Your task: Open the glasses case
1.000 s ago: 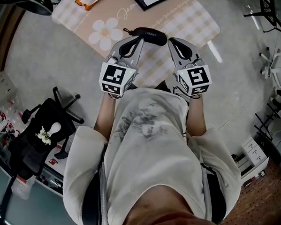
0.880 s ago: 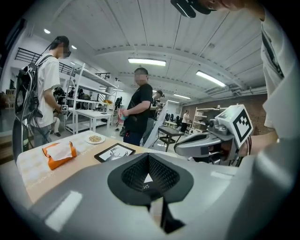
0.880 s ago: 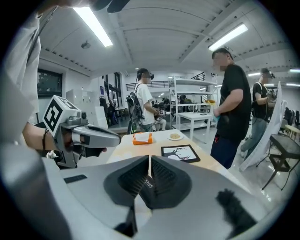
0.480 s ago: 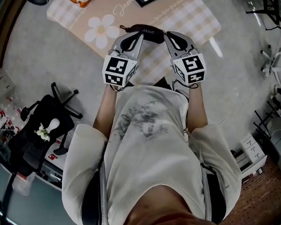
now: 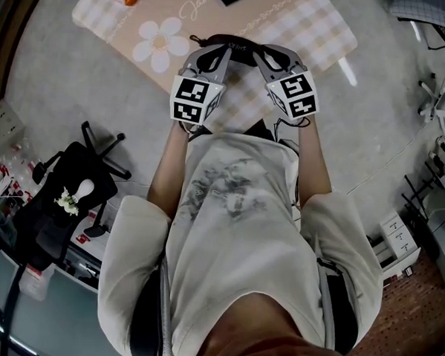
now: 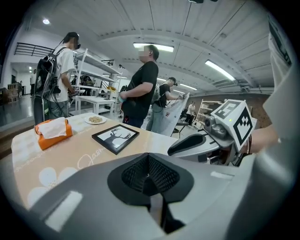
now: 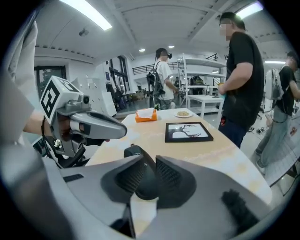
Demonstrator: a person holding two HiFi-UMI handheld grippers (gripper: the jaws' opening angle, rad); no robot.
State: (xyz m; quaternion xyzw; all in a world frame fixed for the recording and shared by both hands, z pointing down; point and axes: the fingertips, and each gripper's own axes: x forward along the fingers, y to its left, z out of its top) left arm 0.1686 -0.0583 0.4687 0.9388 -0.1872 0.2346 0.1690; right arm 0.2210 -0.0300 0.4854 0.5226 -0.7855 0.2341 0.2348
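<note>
The glasses case (image 5: 231,43), upper centre on the desk (image 5: 312,33), is being flanked by the closed, empty left gripper (image 5: 223,56) and the right gripper (image 5: 260,56), jaws parted at its end, best squeezed onto the lid's edge.

The glasses case (image 5: 233,44) is black and matt with a smooth skin, perhaps leatherette, though it shows too small to be sure. The table cover (image 5: 305,29) looks like soft printed cloth, beige-checked and matt. The left gripper (image 6: 149,177) and right gripper (image 7: 146,176) have grey matt plastic shells, and their pads (image 7: 168,176) are black, ribbed and rubbery. The marker cubes (image 5: 193,99) are matt white with black print. The picture frame (image 6: 116,138) is black with a glossy face. An orange holder (image 6: 52,136) carries white paper tissue (image 6: 51,125). The floor (image 5: 63,91) is smooth grey with a dull sheen.
</note>
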